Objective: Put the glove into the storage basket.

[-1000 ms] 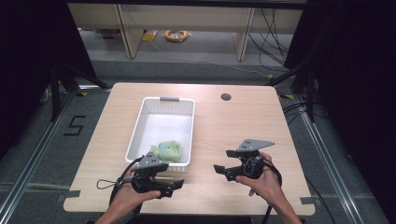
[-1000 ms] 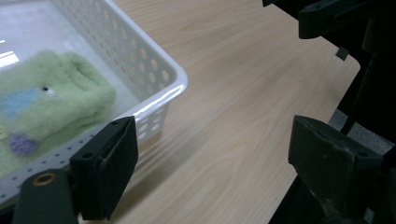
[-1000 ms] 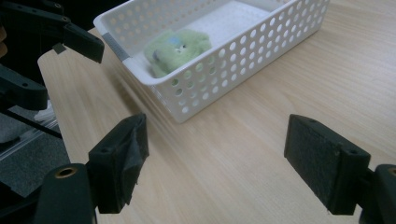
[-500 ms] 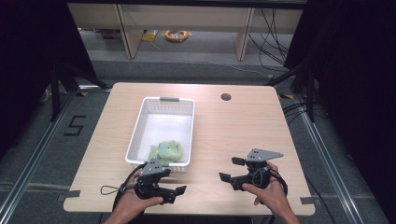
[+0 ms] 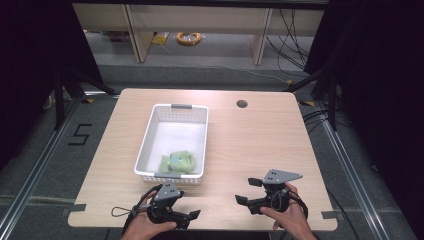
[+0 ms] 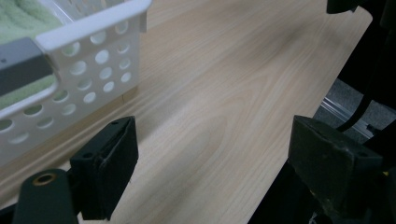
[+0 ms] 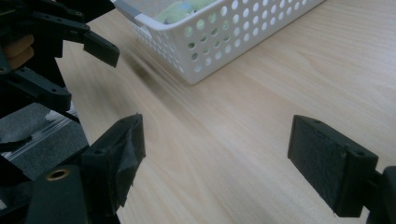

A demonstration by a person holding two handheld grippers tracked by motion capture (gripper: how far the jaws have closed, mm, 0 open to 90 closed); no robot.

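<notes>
The green cloth [image 5: 177,161] is seen lying in the near end of the white basket [image 5: 147,137] on the table [image 5: 260,145], so the placing is judged done, while the left gripper [image 5: 194,216] and right gripper [image 5: 246,192] are held wide open and empty at the near edge.

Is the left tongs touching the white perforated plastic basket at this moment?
Apart. In the left gripper view, bare wooden table lies between the open left tongs and the white perforated plastic basket; the high view shows the gap too.
</notes>
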